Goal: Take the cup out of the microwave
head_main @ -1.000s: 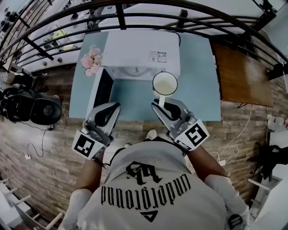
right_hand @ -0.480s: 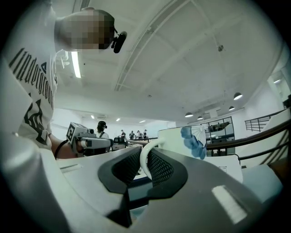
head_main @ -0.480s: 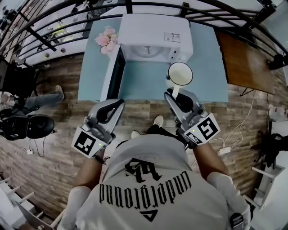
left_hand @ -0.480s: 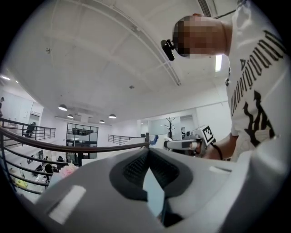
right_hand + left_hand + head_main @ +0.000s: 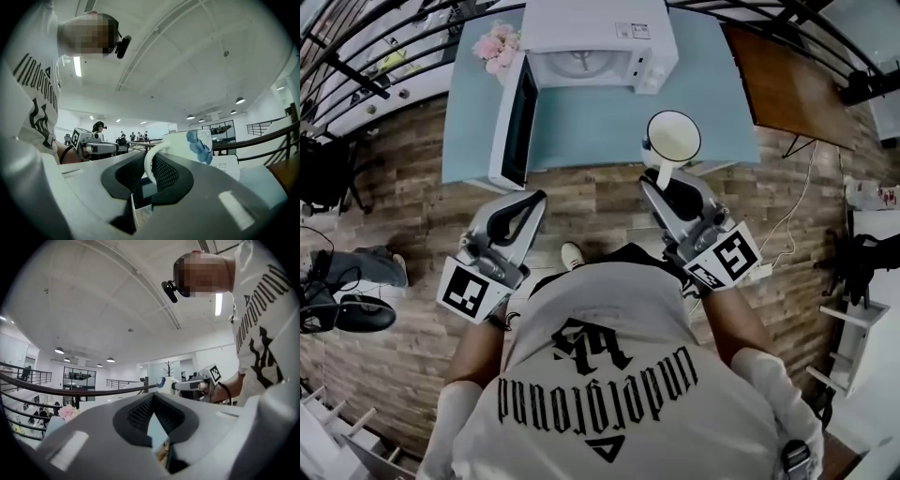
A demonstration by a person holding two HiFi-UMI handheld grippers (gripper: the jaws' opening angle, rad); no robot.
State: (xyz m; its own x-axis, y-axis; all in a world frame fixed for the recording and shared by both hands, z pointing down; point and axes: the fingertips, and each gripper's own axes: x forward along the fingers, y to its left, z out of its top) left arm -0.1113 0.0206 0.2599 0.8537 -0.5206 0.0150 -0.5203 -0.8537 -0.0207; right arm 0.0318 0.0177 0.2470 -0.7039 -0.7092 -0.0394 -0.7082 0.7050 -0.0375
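Jaws of the right gripper [image 5: 151, 163] stand narrow, pinched on the thin white loop handle [image 5: 147, 167] of a round white cup with a blue flower print [image 5: 196, 145]. The cup rides upright just beyond the fingertips, mouth up, and from the head view it looks empty. The left gripper [image 5: 152, 398] carries nothing: its pads meet at the tips with only air behind them.

A second ago the cup hung close in front of the boxy white microwave [image 5: 600, 28], by its right front corner. Since then both grippers have drawn back toward the person. The cup now sits well apart from the microwave, out in front of it and to its right, over the front strip of the pale blue table [image 5: 581, 127] on which the microwave stands. The pinch on the handle looks unchanged through the pull-back.

The black-windowed door [image 5: 512, 117] remains swung open from the microwave's left side, and a bunch of pink flowers [image 5: 499, 47] lies beside the microwave's left rear corner.

By my reading the removal itself is done: the cup is fully clear of the cavity. What seems left is a steady set-down in front of the microwave. The cup hangs from its handle alone, so it could tip if moved sharply. The free left gripper is well placed to close the door.
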